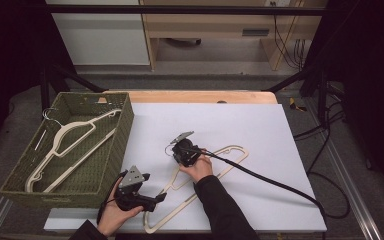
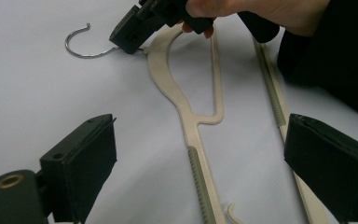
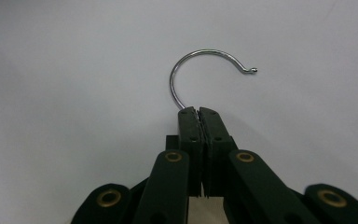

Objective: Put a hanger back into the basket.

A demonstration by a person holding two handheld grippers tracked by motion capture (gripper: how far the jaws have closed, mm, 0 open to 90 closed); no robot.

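White tabletop (image 1: 260,125): our right gripper (image 3: 199,110) had clamped the hanger's hook (image 3: 200,65); left gripper (image 2: 200,154) gaped empty. Next, lift toward the basket (image 1: 122,135).

Your right tool (image 3: 199,112) covers the hook's (image 3: 200,70) shank in the right gripper view; the hanger body behind the jaws is almost wholly hidden. In the left gripper view, the cream hanger (image 2: 186,107) runs off the bottom edge, and your sleeve (image 2: 335,56) hides its far end. Both jaws of your left tool (image 2: 205,158) are cut by the frame's edge. High view: the hook in the basket (image 1: 111,155) is too small to make out its shape.
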